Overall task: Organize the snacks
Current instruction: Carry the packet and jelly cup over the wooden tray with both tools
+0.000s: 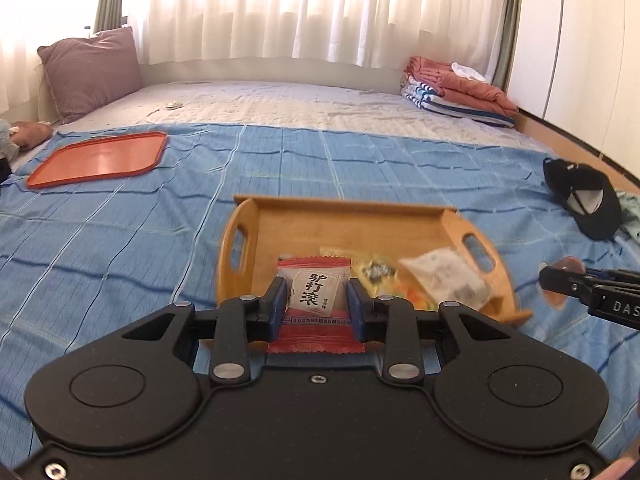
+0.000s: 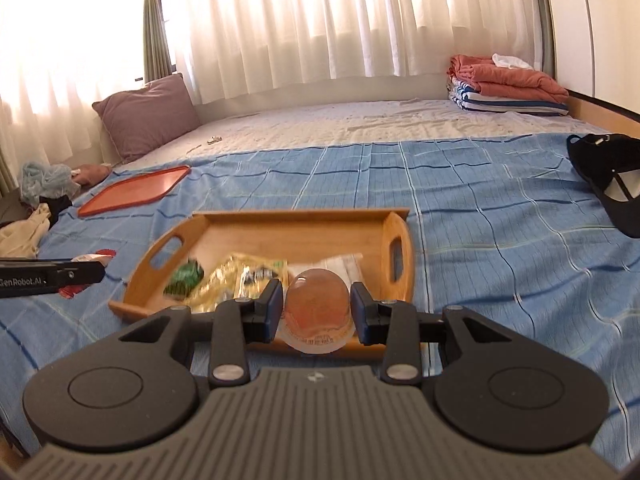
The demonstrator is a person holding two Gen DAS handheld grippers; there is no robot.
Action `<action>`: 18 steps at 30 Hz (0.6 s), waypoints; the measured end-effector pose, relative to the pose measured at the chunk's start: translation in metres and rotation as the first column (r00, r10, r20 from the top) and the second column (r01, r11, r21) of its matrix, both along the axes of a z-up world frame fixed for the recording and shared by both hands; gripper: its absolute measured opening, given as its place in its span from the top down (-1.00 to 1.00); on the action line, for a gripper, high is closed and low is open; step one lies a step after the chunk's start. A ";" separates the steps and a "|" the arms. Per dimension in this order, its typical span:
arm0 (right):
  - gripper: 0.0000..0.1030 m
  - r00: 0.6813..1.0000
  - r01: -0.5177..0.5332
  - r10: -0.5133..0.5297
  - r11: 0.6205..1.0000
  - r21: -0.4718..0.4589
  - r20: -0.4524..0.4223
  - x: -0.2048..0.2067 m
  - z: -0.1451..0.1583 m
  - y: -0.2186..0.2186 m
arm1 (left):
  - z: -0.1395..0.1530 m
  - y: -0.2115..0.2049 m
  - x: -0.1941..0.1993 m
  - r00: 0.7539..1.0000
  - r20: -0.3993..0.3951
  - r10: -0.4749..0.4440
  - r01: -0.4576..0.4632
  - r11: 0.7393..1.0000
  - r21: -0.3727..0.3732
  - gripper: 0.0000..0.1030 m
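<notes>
My left gripper is shut on a red and white snack packet with Chinese print, held above the near end of a wooden tray. My right gripper is shut on a clear jelly cup with orange filling, held over the near edge of the same wooden tray. In the tray lie a white packet, yellow wrappers and a green candy. The right gripper shows at the right edge of the left wrist view. The left gripper shows at the left edge of the right wrist view.
An orange flat tray lies on the blue checked bedspread at the far left. A black cap rests at the right. A mauve pillow and folded laundry sit at the head of the bed. Crumpled cloths lie at left.
</notes>
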State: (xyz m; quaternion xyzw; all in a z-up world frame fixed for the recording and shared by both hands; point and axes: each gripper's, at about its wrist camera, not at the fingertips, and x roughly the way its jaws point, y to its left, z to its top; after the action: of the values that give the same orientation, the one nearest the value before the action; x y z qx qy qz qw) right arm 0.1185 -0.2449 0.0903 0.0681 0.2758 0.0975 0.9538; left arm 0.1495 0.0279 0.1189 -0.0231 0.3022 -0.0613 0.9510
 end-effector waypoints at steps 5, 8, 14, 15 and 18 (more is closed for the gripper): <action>0.21 0.998 0.019 -0.015 0.998 0.064 -0.062 0.043 0.008 -0.001 | 0.006 0.001 0.047 0.998 -0.055 0.001 -0.004 0.999 -0.047 0.40; 0.20 0.996 0.028 -0.021 0.997 0.077 -0.092 0.069 0.009 0.001 | 0.006 0.001 0.078 0.996 -0.091 0.000 -0.006 0.998 -0.070 0.40; 0.21 0.990 0.066 -0.052 0.992 0.108 -0.132 0.115 0.007 0.006 | 0.000 -0.002 0.130 0.994 -0.106 -0.002 -0.007 0.996 -0.091 0.40; 0.21 0.989 0.072 -0.055 0.990 0.119 -0.137 0.121 0.006 0.007 | -0.002 -0.004 0.138 0.994 -0.107 -0.003 -0.007 0.996 -0.089 0.40; 0.20 0.987 0.073 -0.053 0.989 0.128 -0.154 0.143 0.001 0.012 | -0.010 -0.007 0.161 0.993 -0.116 -0.005 -0.005 0.996 -0.086 0.40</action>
State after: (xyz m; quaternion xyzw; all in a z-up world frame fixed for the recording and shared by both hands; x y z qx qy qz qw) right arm 0.2613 -0.2333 0.0910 0.1477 0.3372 0.0800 0.9263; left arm 0.3102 0.0207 0.1087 -0.0677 0.3543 -0.0728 0.9298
